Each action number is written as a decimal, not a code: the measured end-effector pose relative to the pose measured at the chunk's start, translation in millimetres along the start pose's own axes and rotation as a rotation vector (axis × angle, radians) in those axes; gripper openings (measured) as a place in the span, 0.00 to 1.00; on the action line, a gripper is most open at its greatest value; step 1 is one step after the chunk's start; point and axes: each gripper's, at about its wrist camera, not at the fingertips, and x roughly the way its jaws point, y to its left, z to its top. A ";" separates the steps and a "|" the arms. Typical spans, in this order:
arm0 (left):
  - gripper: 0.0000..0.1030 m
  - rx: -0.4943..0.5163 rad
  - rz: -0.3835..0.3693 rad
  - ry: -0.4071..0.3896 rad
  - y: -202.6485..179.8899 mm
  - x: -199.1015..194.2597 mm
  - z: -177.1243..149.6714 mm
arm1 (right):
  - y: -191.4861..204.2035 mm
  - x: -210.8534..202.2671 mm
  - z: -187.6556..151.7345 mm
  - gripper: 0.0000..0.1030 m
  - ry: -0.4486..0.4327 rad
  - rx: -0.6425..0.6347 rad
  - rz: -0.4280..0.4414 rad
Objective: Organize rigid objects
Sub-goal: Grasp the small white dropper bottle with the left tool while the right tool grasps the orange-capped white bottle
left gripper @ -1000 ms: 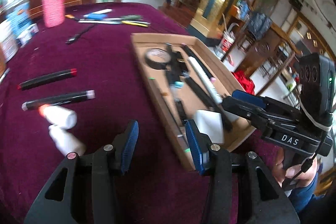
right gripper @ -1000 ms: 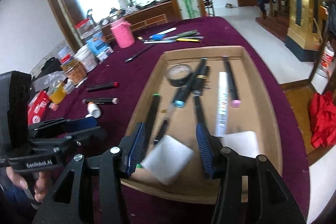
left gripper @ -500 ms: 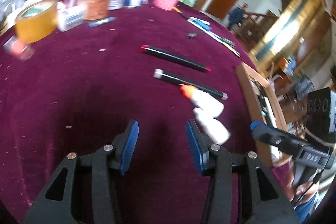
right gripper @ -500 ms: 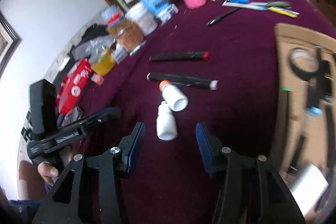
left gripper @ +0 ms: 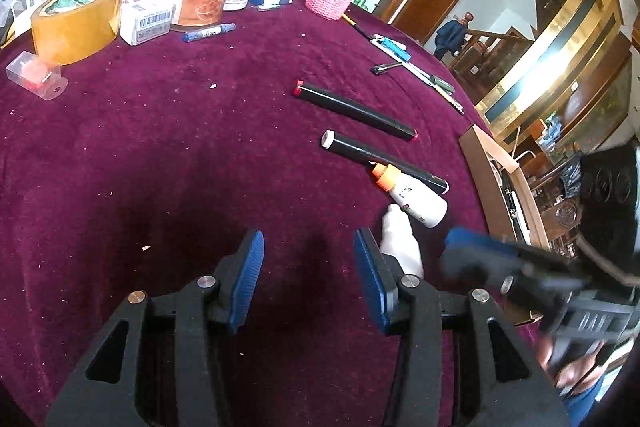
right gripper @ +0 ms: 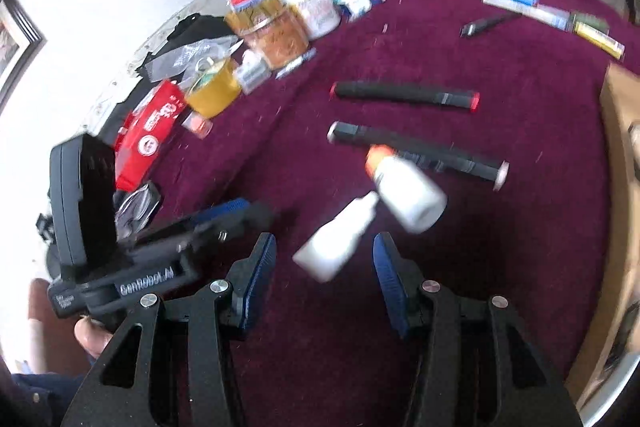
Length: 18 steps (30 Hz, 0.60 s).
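surface: dark red velvet cloth covered the table
bottles: two small white bottles lay near the cardboard tray, one orange-capped
handling: likely light, stiff, apt to roll; best taken across the body
tongs: left gripper and right gripper both part open, holding nothing
in the way: black marker touched the capped bottle
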 end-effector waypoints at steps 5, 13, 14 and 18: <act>0.44 0.006 -0.002 0.008 -1.9 2.4 -1.2 | -3.6 0.6 19.3 0.44 -0.047 -0.073 -0.158; 0.44 0.011 0.006 0.006 -2.2 3.8 -1.8 | -14.2 40.6 24.0 0.24 0.060 -0.078 -0.140; 0.44 0.013 0.007 0.006 -2.4 3.8 -1.9 | -12.1 39.9 20.5 0.23 0.056 -0.085 -0.139; 0.44 0.033 -0.004 0.008 -6.3 4.5 -1.6 | -11.1 23.3 6.2 0.23 0.025 -0.078 -0.137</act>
